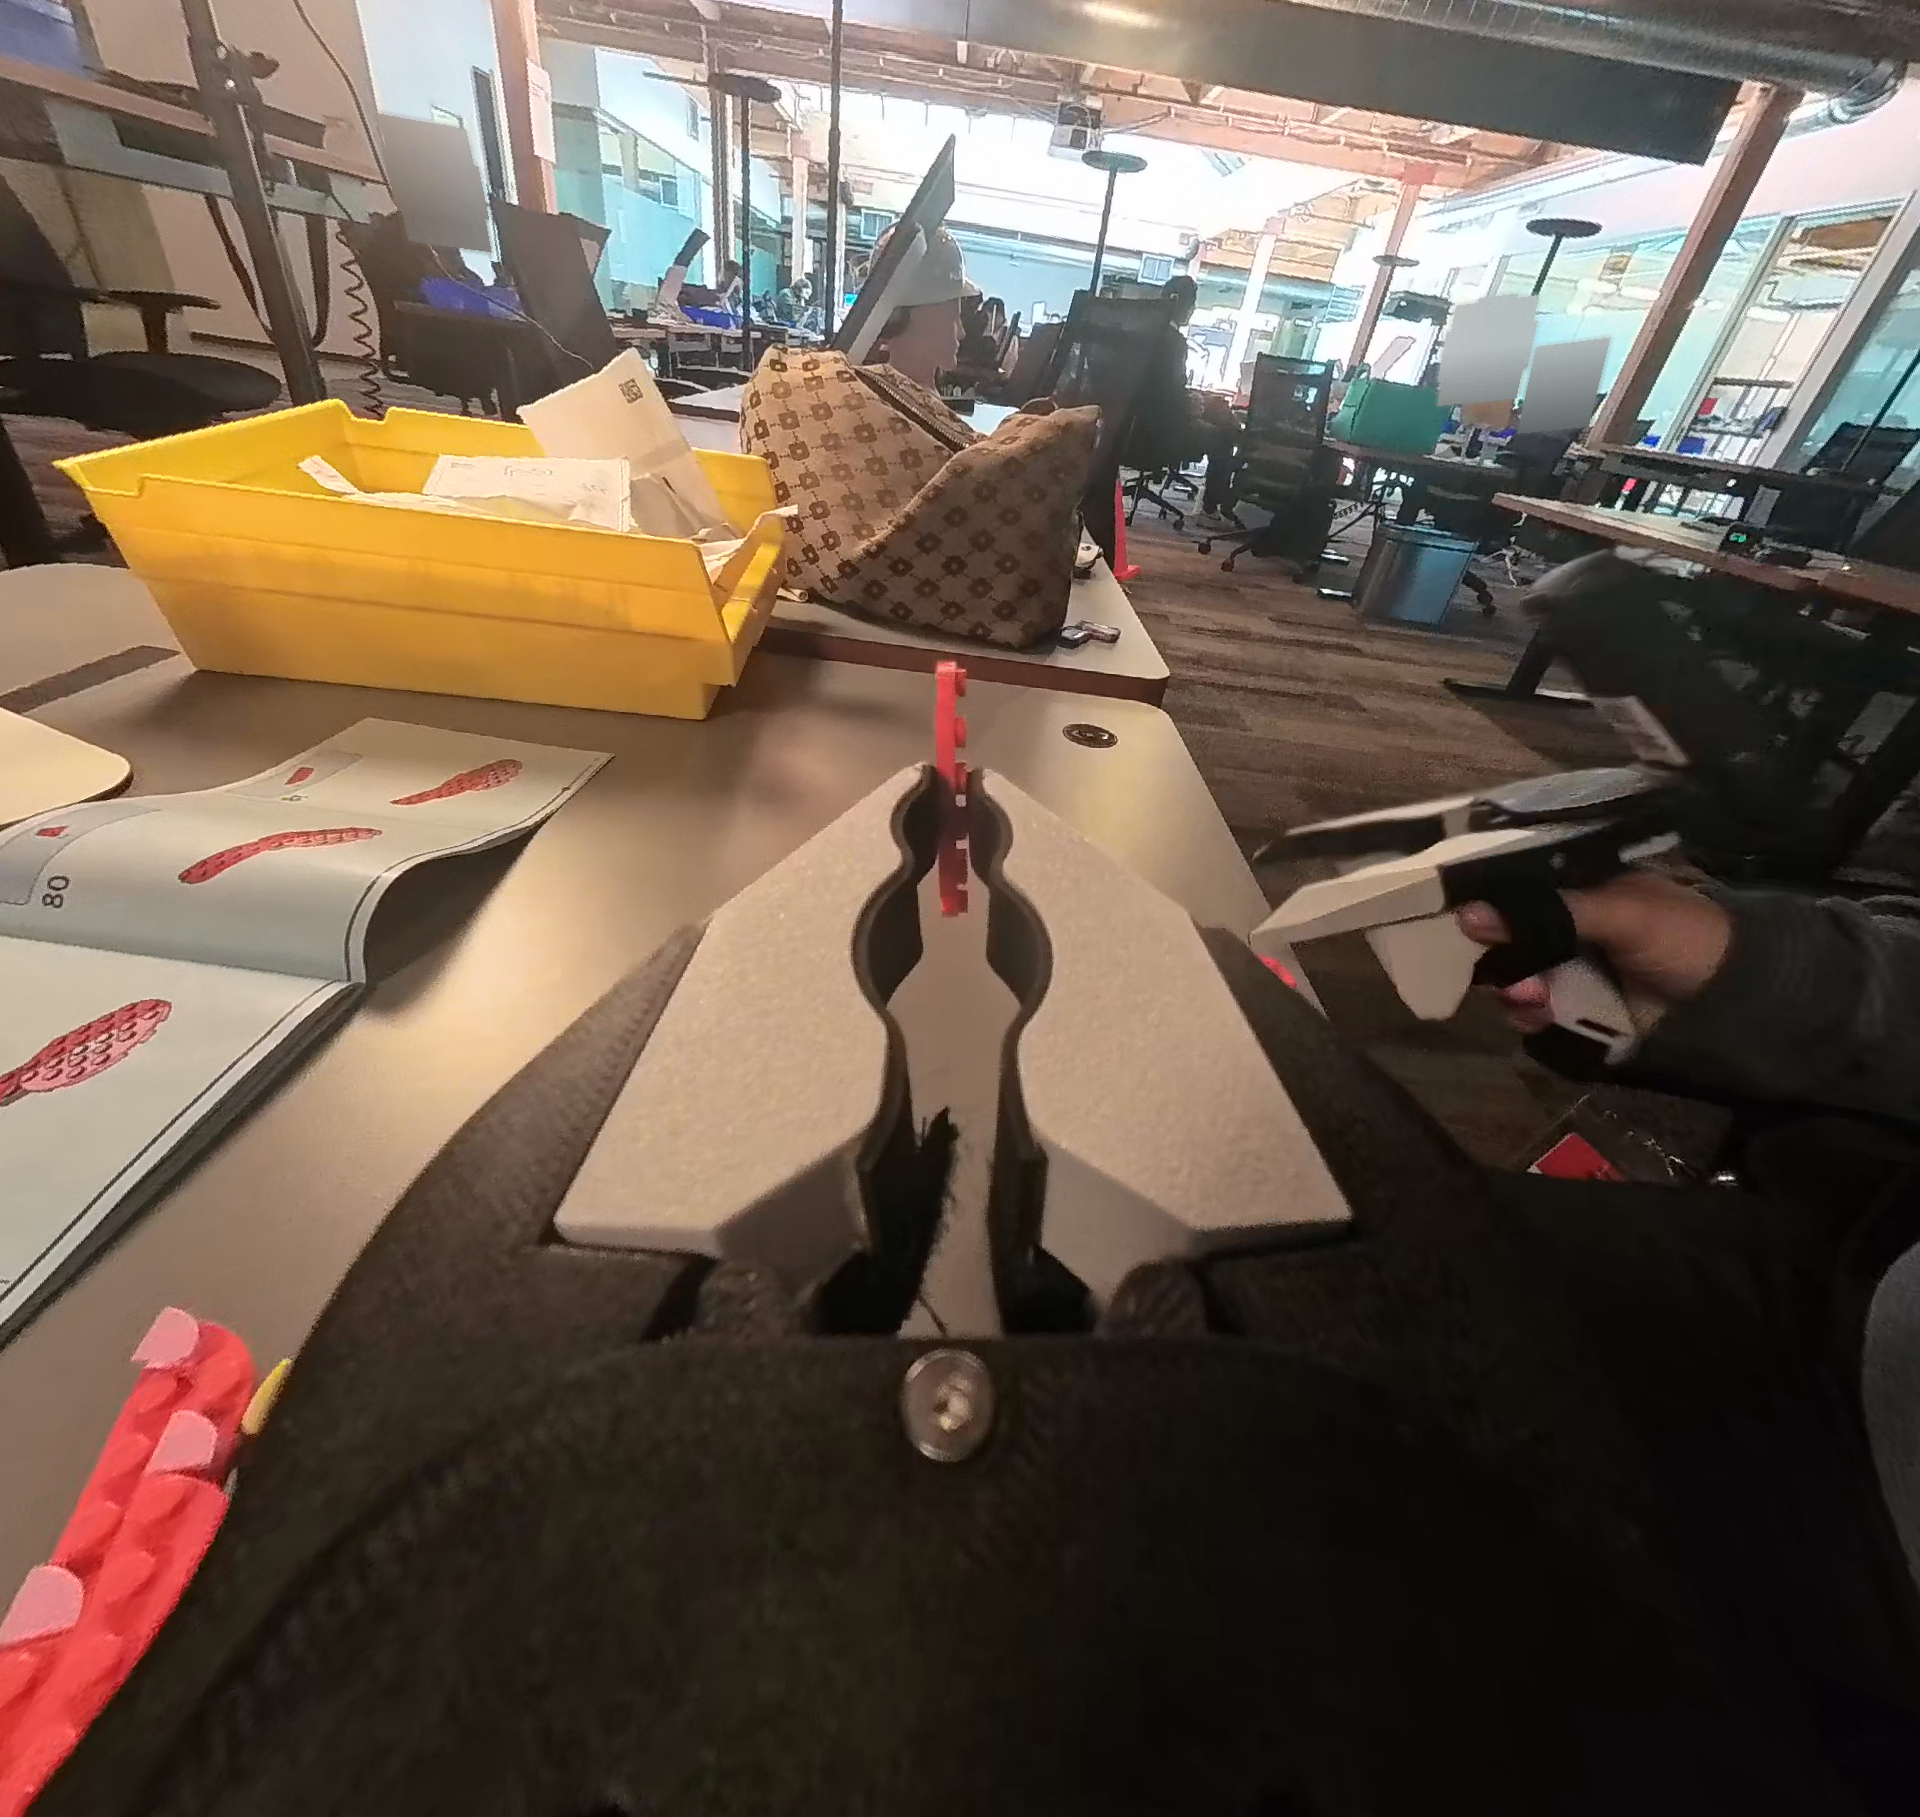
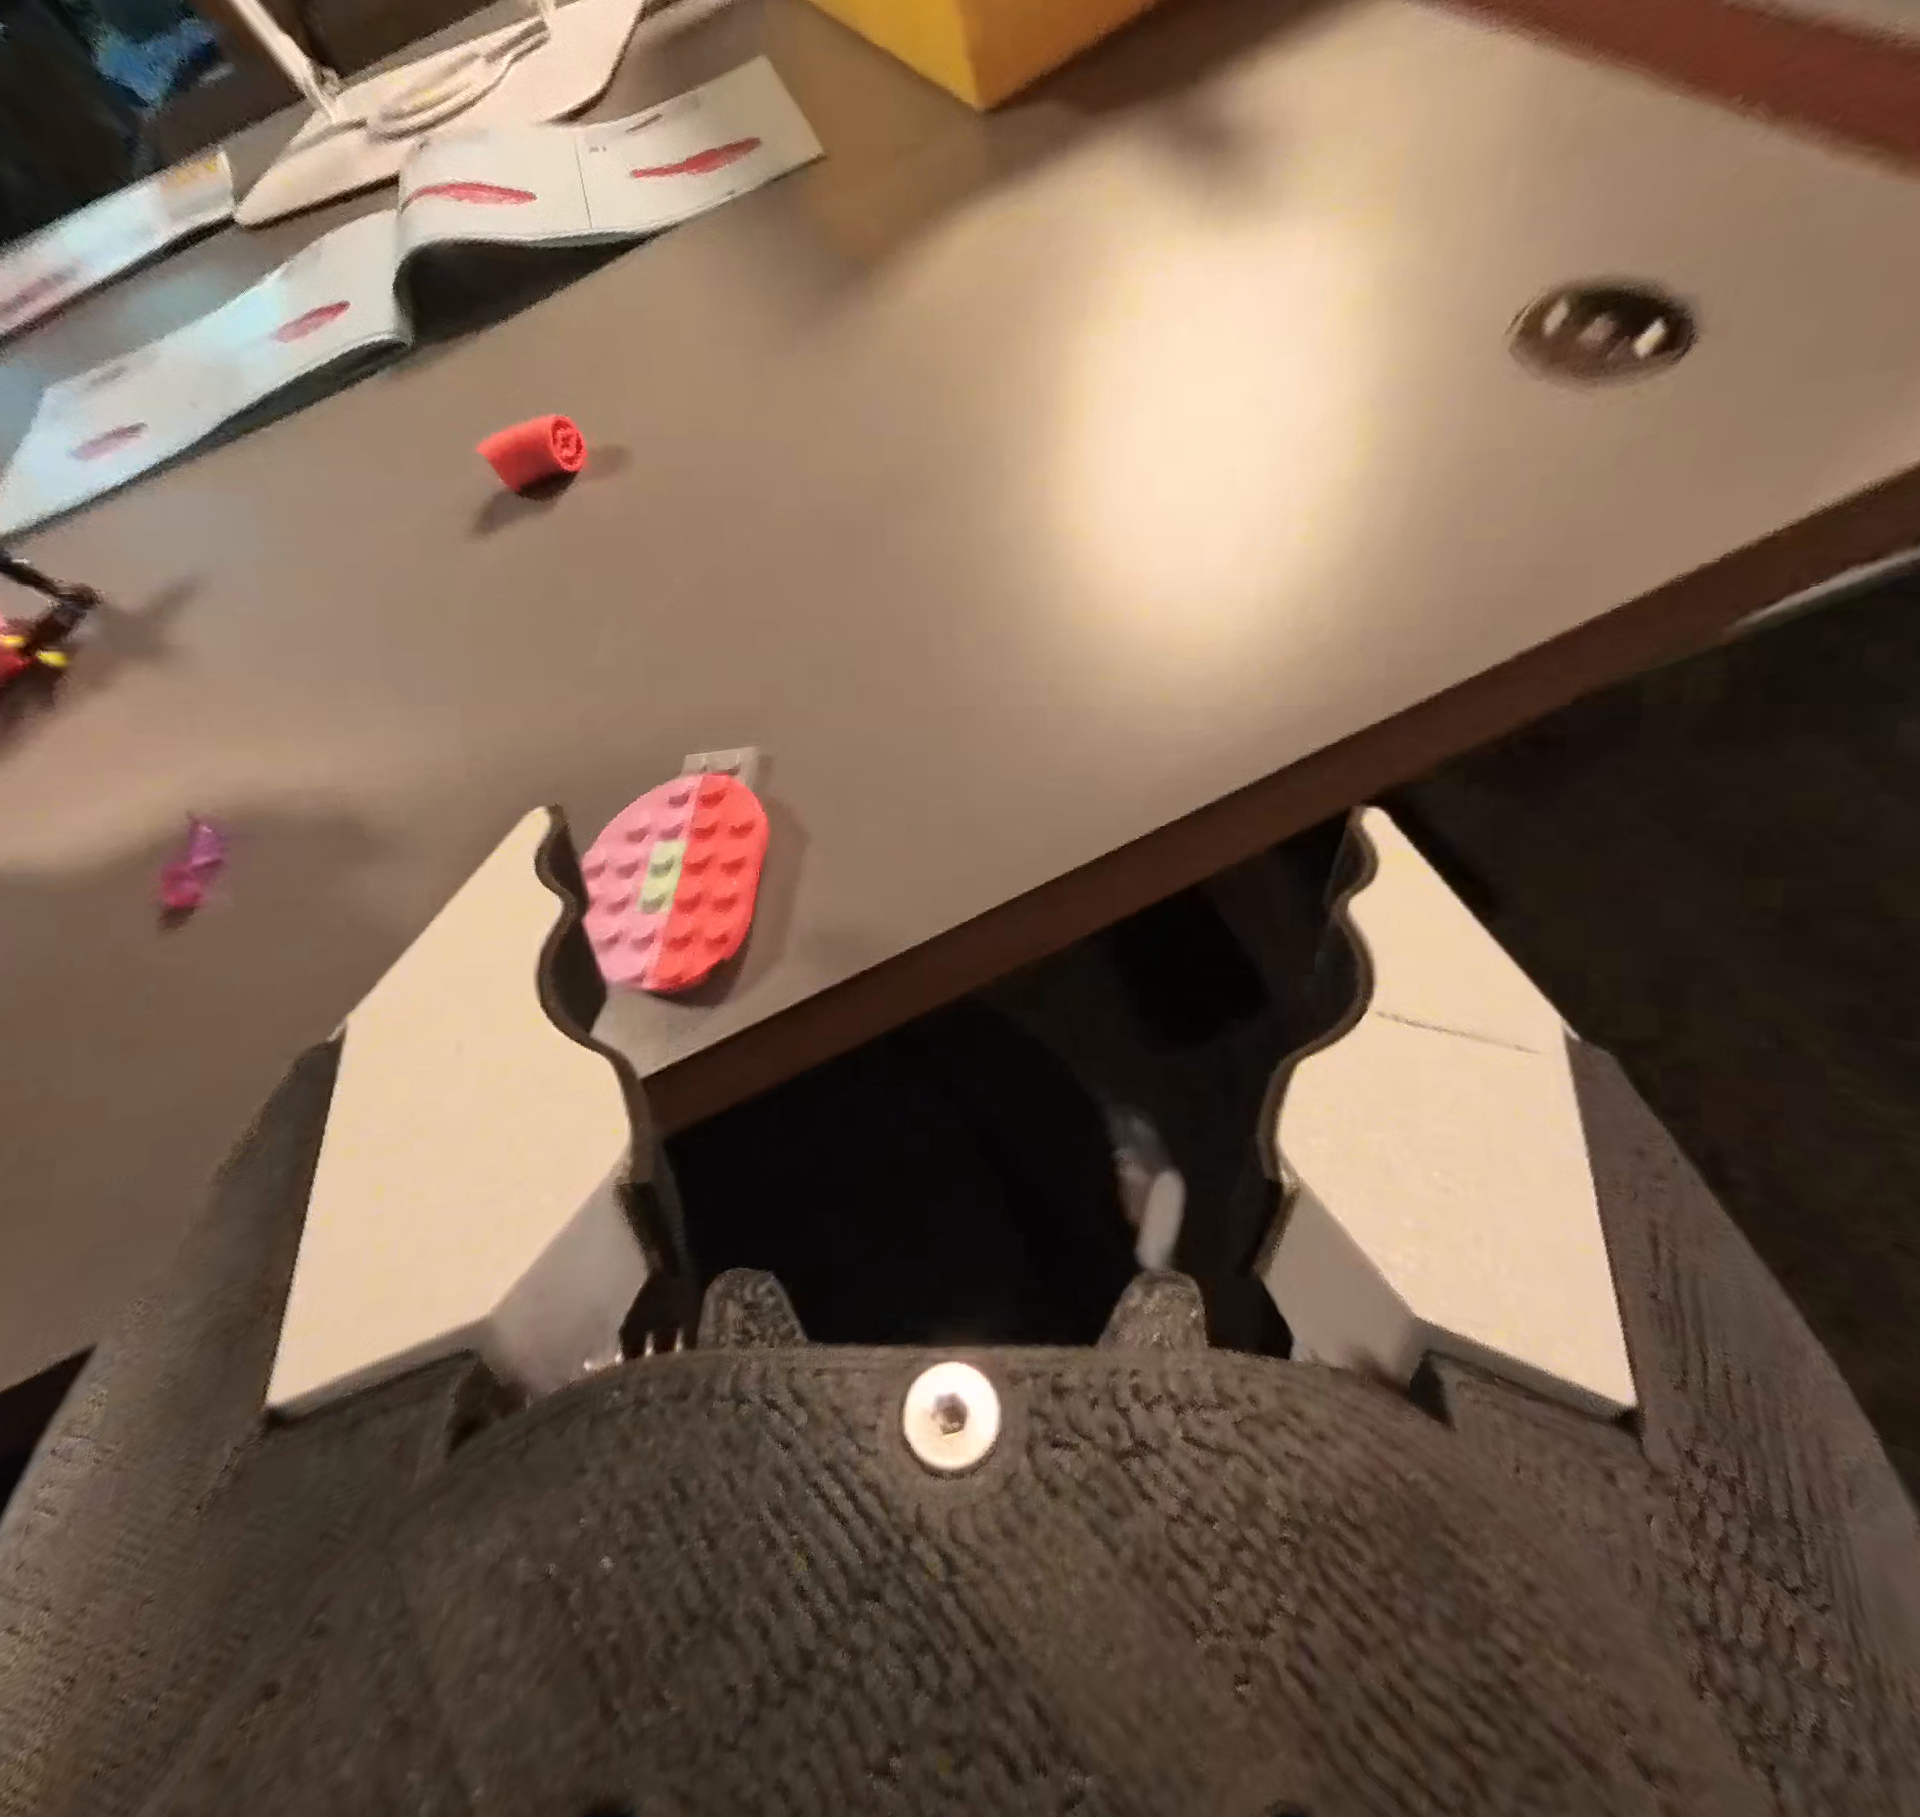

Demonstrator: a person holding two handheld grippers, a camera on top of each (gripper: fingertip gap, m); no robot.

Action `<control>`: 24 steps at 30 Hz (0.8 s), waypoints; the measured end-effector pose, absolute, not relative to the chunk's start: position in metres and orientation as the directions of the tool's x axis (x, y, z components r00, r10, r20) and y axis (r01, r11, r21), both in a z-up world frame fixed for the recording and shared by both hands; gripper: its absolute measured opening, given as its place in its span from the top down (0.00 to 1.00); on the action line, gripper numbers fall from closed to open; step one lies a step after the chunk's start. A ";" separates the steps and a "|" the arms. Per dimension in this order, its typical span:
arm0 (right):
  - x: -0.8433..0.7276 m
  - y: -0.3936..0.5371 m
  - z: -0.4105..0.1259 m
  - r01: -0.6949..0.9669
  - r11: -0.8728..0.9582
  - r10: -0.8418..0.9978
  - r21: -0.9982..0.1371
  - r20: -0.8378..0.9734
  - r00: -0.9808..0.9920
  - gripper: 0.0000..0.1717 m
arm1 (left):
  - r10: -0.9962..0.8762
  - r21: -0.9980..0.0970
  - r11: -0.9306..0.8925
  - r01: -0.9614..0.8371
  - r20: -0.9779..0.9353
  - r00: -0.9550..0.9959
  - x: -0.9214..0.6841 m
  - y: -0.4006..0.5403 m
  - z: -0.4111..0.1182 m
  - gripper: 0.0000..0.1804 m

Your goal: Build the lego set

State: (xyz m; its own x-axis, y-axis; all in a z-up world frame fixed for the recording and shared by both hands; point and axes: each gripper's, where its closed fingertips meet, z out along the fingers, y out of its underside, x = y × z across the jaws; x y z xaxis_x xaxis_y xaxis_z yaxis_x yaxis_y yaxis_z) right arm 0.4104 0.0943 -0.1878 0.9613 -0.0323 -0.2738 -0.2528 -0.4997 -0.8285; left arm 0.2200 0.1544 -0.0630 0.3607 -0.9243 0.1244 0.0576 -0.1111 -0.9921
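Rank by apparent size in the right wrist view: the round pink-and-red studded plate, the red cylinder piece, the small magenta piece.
1. Round pink-and-red studded plate, though nearest the camera.
2. Red cylinder piece.
3. Small magenta piece, blurred.

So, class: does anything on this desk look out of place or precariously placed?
Yes. The round pink-and-red studded plate lies close to the desk's front edge, and a small red piece lies alone mid-desk.
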 end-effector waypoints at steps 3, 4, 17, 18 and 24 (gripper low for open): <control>0.403 0.088 -0.213 -0.334 -0.606 -0.051 -0.722 -0.384 0.922 0.22 | -0.925 -0.992 -0.113 0.054 0.125 0.358 0.221 0.154 -0.064 0.98; 0.402 0.086 -0.217 -0.357 -0.619 -0.055 -0.699 -0.415 0.908 0.22 | -0.925 -0.992 -0.114 0.056 0.126 0.358 0.221 0.154 -0.064 0.98; 0.400 0.065 -0.214 -0.527 -0.707 -0.046 -0.472 -0.713 0.700 0.57 | -0.924 -0.991 -0.125 0.046 0.134 0.357 0.221 0.155 -0.067 0.98; 0.399 0.062 -0.214 -0.522 -0.718 -0.043 -0.462 -0.718 0.695 0.57 | -0.924 -0.991 -0.127 0.047 0.136 0.358 0.221 0.156 -0.068 0.98; 0.401 0.064 -0.200 -0.539 -0.727 -0.007 -0.425 -0.780 0.626 0.58 | -0.925 -0.991 -0.129 0.045 0.137 0.354 0.222 0.156 -0.068 0.98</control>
